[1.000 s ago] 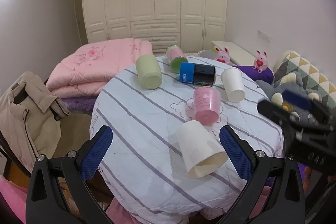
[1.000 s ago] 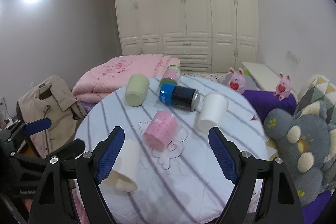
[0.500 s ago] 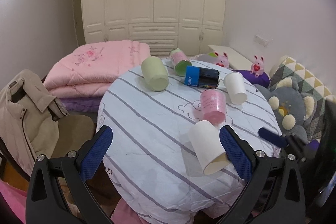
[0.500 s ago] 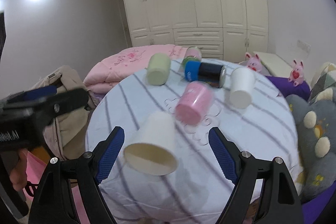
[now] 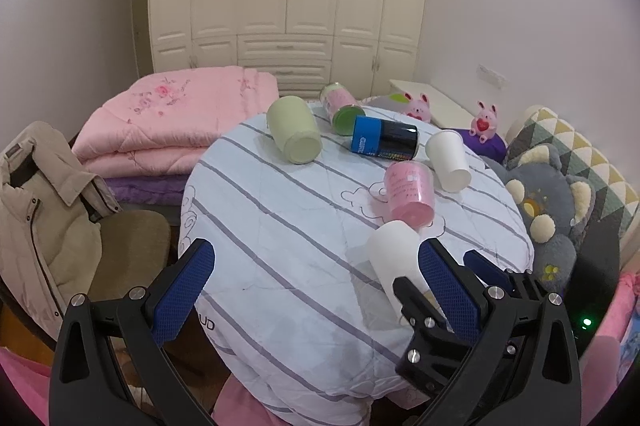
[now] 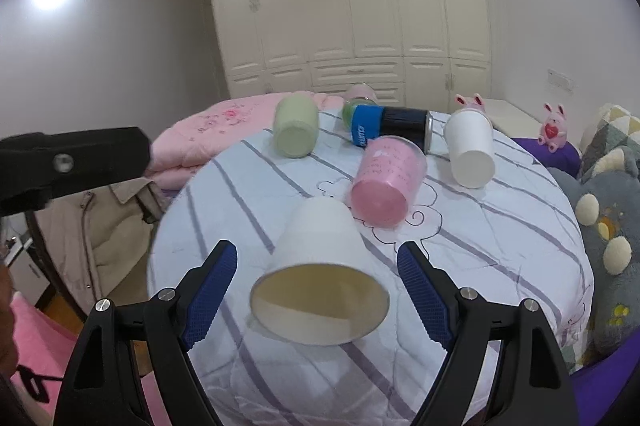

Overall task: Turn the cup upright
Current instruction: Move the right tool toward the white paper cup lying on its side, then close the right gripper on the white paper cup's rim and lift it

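A white paper cup (image 6: 320, 270) lies on its side near the front edge of the round table (image 6: 500, 266), mouth toward me. My right gripper (image 6: 316, 302) is open, its blue pads on either side of the cup's mouth, apart from it. In the left wrist view the same cup (image 5: 394, 258) lies behind the right gripper's fingers (image 5: 410, 300). My left gripper (image 5: 316, 290) is open and empty above the table's front edge.
Further back lie a pink cup (image 6: 386, 182), another white cup (image 6: 470, 150), a light green cup (image 6: 296, 130), a blue and black can (image 6: 390, 126) and a green-lidded jar (image 5: 340, 104). A chair with a beige coat (image 5: 40, 210) stands left, plush toys (image 5: 548, 202) right.
My right gripper has moved forward to the nearest white cup, so its pads now flank the mouth. My left gripper has drawn back and to the left.
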